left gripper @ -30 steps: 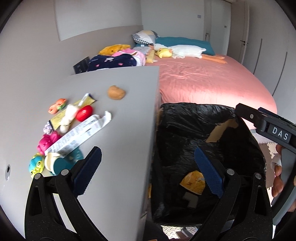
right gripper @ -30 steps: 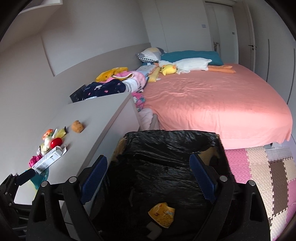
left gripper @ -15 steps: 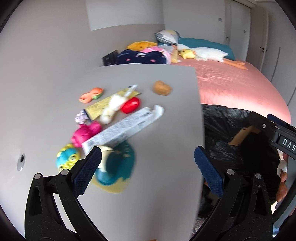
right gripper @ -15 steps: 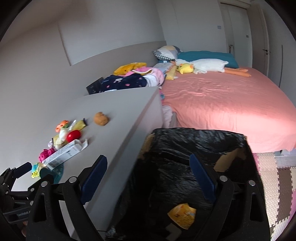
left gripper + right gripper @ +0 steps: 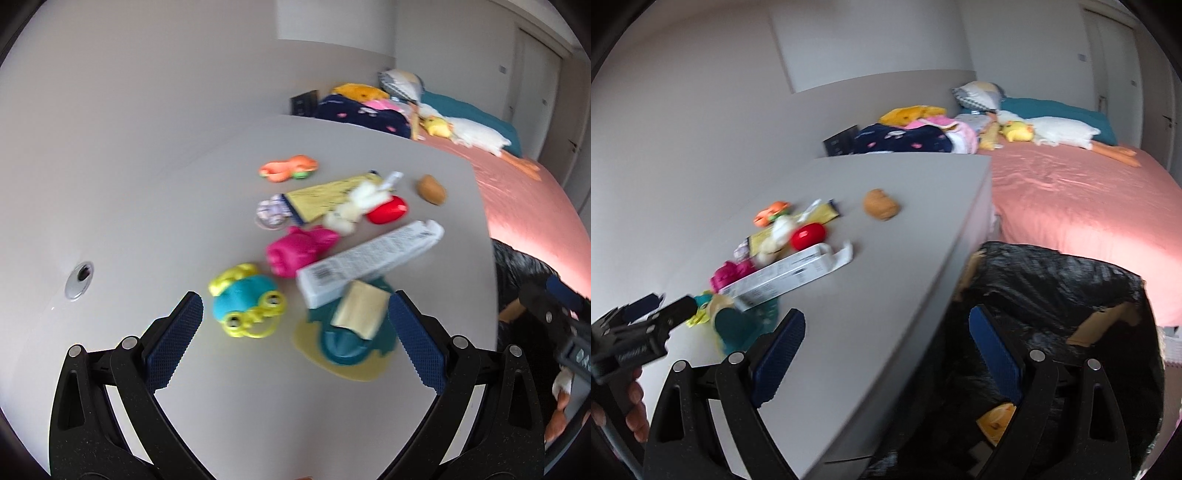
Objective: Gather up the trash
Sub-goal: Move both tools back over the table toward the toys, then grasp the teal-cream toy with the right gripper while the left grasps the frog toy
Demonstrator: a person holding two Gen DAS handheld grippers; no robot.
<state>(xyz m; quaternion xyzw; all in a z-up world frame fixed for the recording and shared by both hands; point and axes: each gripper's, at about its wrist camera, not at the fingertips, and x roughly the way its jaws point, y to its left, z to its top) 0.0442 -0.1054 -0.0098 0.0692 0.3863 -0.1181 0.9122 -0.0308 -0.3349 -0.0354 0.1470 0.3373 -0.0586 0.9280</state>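
On the grey tabletop point(image 5: 147, 206) lies a heap of toys and trash: a long white carton point(image 5: 369, 262), a teal and yellow wrapper point(image 5: 347, 339) with a tan card on it, a yellow packet point(image 5: 325, 195). My left gripper point(image 5: 291, 339) is open and empty, just short of the teal wrapper. My right gripper point(image 5: 886, 350) is open and empty over the table's edge beside the black-lined bin point(image 5: 1071, 295), which holds a yellow scrap point(image 5: 997, 421). The carton also shows in the right wrist view point(image 5: 790, 273).
Toys lie among the trash: a blue and yellow frog point(image 5: 247, 299), a pink toy point(image 5: 299, 247), a red ball point(image 5: 388, 210), an orange toy point(image 5: 288, 168), a brown lump point(image 5: 430, 188). A pink bed point(image 5: 1071, 199) with pillows and plush toys lies beyond.
My left gripper has swung left from over the bin to over the table, closing in on the heap. My right gripper has also shifted left towards the table's edge.
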